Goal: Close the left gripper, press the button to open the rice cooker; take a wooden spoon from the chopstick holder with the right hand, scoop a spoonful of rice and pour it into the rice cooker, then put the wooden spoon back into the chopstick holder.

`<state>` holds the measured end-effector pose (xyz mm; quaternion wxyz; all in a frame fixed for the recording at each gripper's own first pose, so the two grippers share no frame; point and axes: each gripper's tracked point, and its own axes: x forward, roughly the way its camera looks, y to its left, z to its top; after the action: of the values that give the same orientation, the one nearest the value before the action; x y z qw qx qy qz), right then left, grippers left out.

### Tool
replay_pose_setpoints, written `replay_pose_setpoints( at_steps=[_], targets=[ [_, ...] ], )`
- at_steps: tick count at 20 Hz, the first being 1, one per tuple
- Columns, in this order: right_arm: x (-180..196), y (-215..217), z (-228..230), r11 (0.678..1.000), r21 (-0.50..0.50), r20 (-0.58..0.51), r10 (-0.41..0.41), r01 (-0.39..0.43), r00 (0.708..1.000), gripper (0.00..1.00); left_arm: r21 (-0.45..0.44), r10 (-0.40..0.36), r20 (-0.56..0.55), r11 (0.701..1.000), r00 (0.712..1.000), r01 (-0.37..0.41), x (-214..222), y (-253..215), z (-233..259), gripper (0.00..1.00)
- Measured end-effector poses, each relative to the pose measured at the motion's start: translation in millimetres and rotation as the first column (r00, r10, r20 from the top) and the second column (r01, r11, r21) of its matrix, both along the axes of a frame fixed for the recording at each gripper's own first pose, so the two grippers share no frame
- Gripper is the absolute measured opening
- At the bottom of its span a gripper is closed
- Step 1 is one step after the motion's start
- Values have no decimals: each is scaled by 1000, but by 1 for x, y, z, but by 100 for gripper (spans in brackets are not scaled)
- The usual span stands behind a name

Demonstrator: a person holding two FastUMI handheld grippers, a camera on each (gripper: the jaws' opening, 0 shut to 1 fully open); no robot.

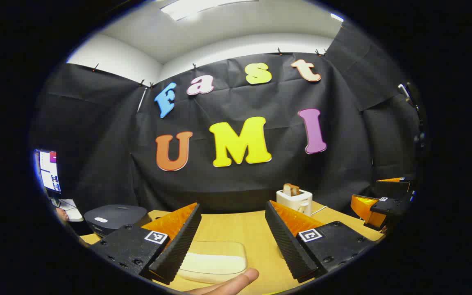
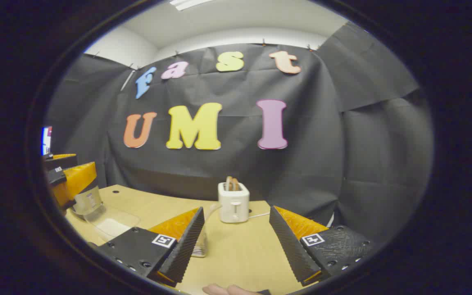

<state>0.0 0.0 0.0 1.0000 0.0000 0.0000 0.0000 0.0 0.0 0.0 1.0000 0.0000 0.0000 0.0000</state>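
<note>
In the left gripper view, the left claw (image 1: 232, 237) stands wide apart over the tabletop (image 1: 240, 225), holding nothing; a fingertip (image 1: 236, 282) shows at the near edge. Just beyond lies a clear tray of rice (image 1: 213, 262). The dark rice cooker (image 1: 115, 217) sits toward the tabletop's left edge, lid down. In the right gripper view, the right claw (image 2: 236, 241) is likewise spread and empty. A white toaster (image 2: 233, 202) stands at the far edge.

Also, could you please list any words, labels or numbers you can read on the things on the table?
None can be read.
Square tags on the left gripper: patterns, no words.
Toaster: no legible marking.
Clear container at the table's far left: print too blurred to read.
</note>
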Motion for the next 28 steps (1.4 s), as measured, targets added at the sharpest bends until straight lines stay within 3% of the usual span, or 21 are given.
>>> replay_pose_setpoints(
  at_steps=[1, 4, 7, 11, 17, 24, 28],
  targets=[
    [-6, 20, -2, 999, 35, -11, 22, -22, 1000, 96, -11, 11, -13, 1000, 1000, -11, -3, 21, -2, 99],
    [-10, 72, -5, 992, 81, -16, 96, -94, 995, 97, -1, 46, -41, 999, 998, -46, -7, 73, -14, 99],
    [-4, 101, -1, 992, 38, 2, 117, -117, 993, 95, 6, 89, -50, 996, 995, -89, -3, 119, -23, 100],
    [14, 132, -1, 991, 14, 18, 134, -134, 991, 95, -57, 118, -52, 991, 992, -121, 14, 161, -27, 100],
    [26, 182, 1, 985, 0, -30, 170, -171, 985, 95, -80, 107, -77, 990, 991, -113, 38, 203, -52, 100],
    [19, 210, 0, 991, 76, -104, 119, -111, 987, 95, -45, 108, -99, 993, 989, -113, 39, 254, -77, 100],
    [19, 228, -2, 994, 45, -128, 105, -100, 986, 95, -52, 125, -96, 990, 988, -130, 24, 275, -80, 100]
  ],
)
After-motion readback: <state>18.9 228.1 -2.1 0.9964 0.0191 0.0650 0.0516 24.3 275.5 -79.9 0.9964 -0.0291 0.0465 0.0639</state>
